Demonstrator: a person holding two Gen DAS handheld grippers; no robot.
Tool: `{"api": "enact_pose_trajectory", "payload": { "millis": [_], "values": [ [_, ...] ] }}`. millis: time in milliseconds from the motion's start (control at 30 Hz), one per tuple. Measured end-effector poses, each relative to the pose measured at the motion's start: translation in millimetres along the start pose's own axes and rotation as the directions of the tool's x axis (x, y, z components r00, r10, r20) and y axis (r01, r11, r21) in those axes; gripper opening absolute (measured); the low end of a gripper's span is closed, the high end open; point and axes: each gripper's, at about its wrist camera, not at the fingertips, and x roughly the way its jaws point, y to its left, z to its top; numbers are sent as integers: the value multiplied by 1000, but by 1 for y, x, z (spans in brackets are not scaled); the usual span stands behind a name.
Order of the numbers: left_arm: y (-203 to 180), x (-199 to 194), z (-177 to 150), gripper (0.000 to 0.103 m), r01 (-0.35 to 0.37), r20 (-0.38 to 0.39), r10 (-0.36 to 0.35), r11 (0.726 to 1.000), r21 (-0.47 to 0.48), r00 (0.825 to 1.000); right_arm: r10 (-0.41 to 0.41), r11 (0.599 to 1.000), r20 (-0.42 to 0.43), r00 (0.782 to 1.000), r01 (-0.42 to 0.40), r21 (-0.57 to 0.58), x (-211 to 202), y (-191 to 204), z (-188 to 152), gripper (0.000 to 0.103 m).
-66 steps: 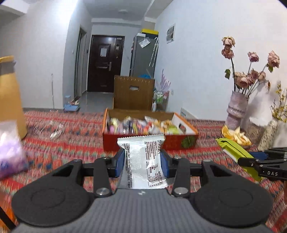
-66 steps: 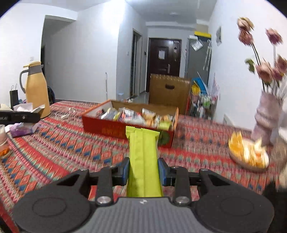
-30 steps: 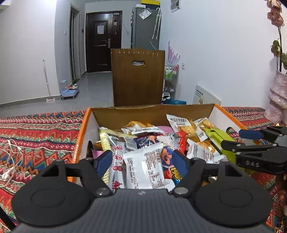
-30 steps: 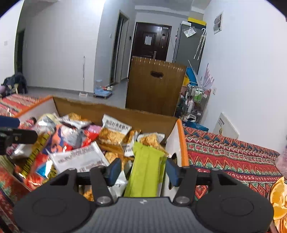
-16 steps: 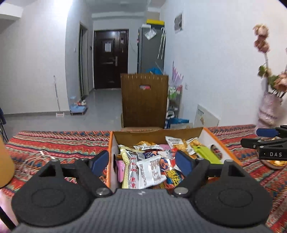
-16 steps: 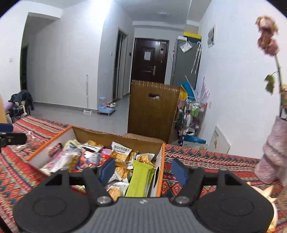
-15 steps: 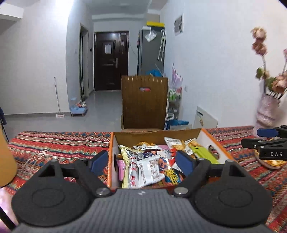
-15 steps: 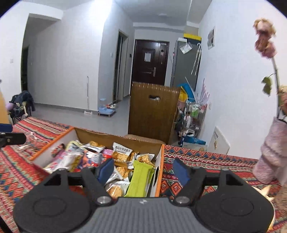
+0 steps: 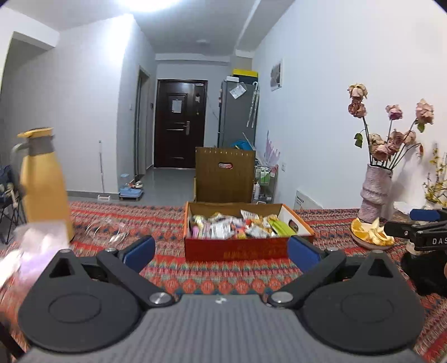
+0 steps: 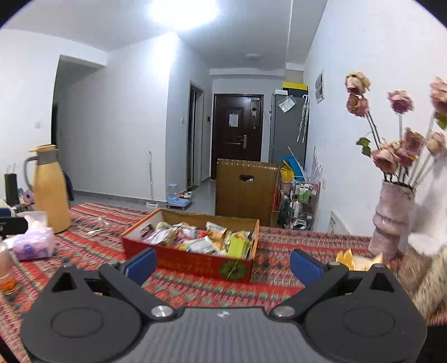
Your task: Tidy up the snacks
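The red snack box sits on the patterned tablecloth, packed with snack packets. Both the left gripper and right gripper hang short of the box, jaws opening wide, nothing between them.

Home: fridge, front door

Ceiling light glares overhead; room evenly bright. Fisheye bends edges, corners dark. Tissue pack motion-blurred.

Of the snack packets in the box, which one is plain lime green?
The long lime-green packet at the right end of the snack box, against its right wall. The packets beside it are silver, orange or multicoloured.
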Motion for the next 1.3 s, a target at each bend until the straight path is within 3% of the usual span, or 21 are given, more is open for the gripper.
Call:
{"api": "enact_pose_trajectory", "payload": {
  "millis": [200, 467, 600, 733, 900, 1300],
  "values": [
    [-4, -74, -51, 103, 10, 12, -9, 999, -41, 1000, 8, 1000, 44, 999, -8, 9, -79, 20, -55, 103],
    [-20, -140, -117, 103, -84, 22, 85, 996, -41, 996, 10, 1000, 35, 999, -10, 15, -145, 53, -130, 103],
    [-32, -153, -146, 103, -100, 15, 101, 995, -21, 995, 28, 999, 50, 998, -30, 40, -166, 68, -161, 103],
    [-40, -145, -168, 103, -82, -22, 82, 996, 23, 996, 49, 996, 10, 999, -49, 74, -158, 86, -188, 103],
    [-38, -137, -176, 103, -63, -62, 63, 998, -4, 996, 73, 996, -22, 997, -71, 60, -151, 105, -197, 103],
    [-35, -141, -174, 103, -73, -51, 72, 997, -9, 996, 69, 995, -13, 998, -68, 68, -156, 103, -192, 103]
  ]
}}
